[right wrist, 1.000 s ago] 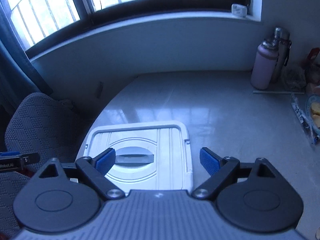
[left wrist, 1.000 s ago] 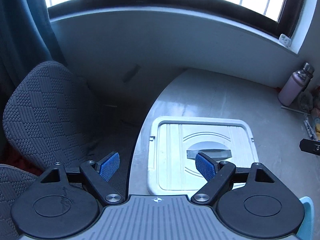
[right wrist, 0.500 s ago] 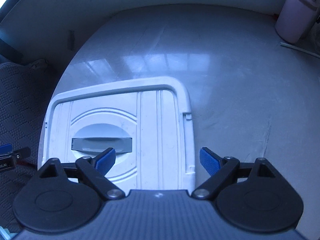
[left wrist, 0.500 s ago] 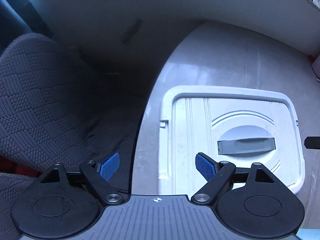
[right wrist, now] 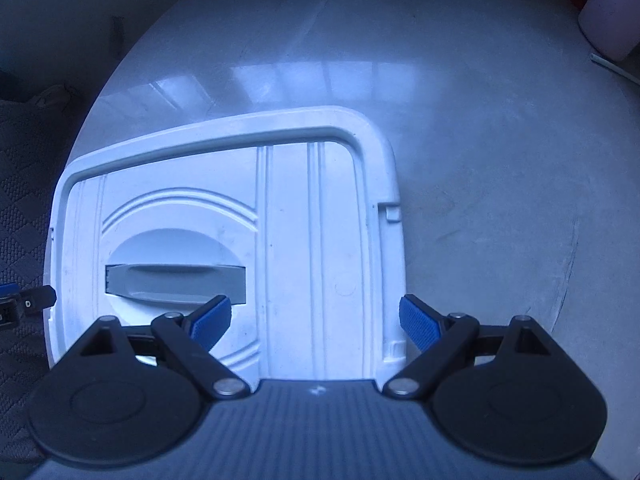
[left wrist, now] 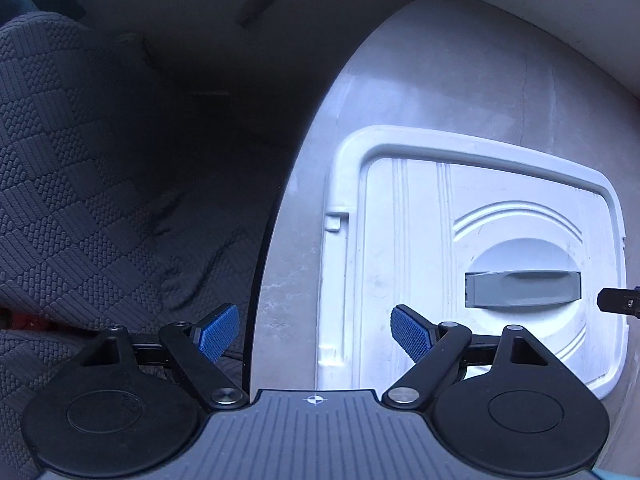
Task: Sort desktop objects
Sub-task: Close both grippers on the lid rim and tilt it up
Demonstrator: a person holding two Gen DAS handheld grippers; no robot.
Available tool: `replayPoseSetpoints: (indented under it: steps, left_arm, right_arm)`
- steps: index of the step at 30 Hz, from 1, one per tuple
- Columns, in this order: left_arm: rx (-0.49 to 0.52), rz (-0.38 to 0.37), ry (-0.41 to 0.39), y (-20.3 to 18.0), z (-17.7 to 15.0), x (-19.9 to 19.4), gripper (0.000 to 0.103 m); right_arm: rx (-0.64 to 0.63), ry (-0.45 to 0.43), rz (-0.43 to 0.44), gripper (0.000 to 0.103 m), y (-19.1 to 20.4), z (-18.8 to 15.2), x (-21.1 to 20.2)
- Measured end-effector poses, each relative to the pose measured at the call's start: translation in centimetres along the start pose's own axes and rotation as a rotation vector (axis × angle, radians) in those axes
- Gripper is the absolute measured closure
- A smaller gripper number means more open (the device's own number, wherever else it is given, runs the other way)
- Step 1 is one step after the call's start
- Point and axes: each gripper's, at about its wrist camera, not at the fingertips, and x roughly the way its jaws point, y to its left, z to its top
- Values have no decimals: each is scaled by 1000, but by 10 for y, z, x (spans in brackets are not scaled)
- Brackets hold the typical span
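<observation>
White storage box (left wrist: pixel 420 240) w/ lid on sits at the desk (right wrist: pixel 480 160) edge, its grey fold-down handle (left wrist: pixel 522 288) recessed in the lid's centre. Both grippers hang over it, pointing steeply down: left gripper (left wrist: pixel 316 330) straddles the box's left rim, one jaw off the desk above the chair (left wrist: pixel 80 200), the other over the lid; right gripper (right wrist: pixel 316 320) straddles the box's right rim. Jaws on both stand wide apart, nothing between the pads, no contact visible.

Box looks like rigid moulded plastic, smooth and prob. slippery; weight can't be judged, contents hidden. Likely holds: the side latches (right wrist: pixel 392 212) to free the lid, or the handle to lift.

Left wrist view alone shows the chair beside the box and the dark gap past the desk edge. Right wrist view alone shows open desk beyond the box's right side, window glare on it, and a pale bottle (right wrist: pixel 608 12) well apart at the far corner. Each view catches the other gripper's tip at its frame edge.
</observation>
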Motion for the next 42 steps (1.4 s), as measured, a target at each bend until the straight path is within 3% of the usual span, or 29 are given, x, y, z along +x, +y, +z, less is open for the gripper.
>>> replayPoseSetpoints:
  steps: [7,11,15,26,30,38,42]
  left_arm:
    - [-65,-106,61,3,5,19,18]
    - [-68,-104,76,6,6,27,18]
    - [-70,-99,69,9,7,30,12]
    - [-170,-70,21,56,7,17,12]
    - [-230,-114,28,81,4,16,11]
    - [-286,-115,-1,107,-2,22,4]
    - [-278,-162,-41,114,-10,25,0]
  right_arm:
    - [10,-1,-37,11,-3,1,12]
    - [34,30,-20,8,-8,-1,19]
    - [40,38,-14,7,-5,1,18]
    - [-23,108,70,7,40,16,17]
    - [-45,127,105,7,59,21,17]
    - [-99,135,141,7,83,13,21]
    - [-48,123,202,8,63,17,17]
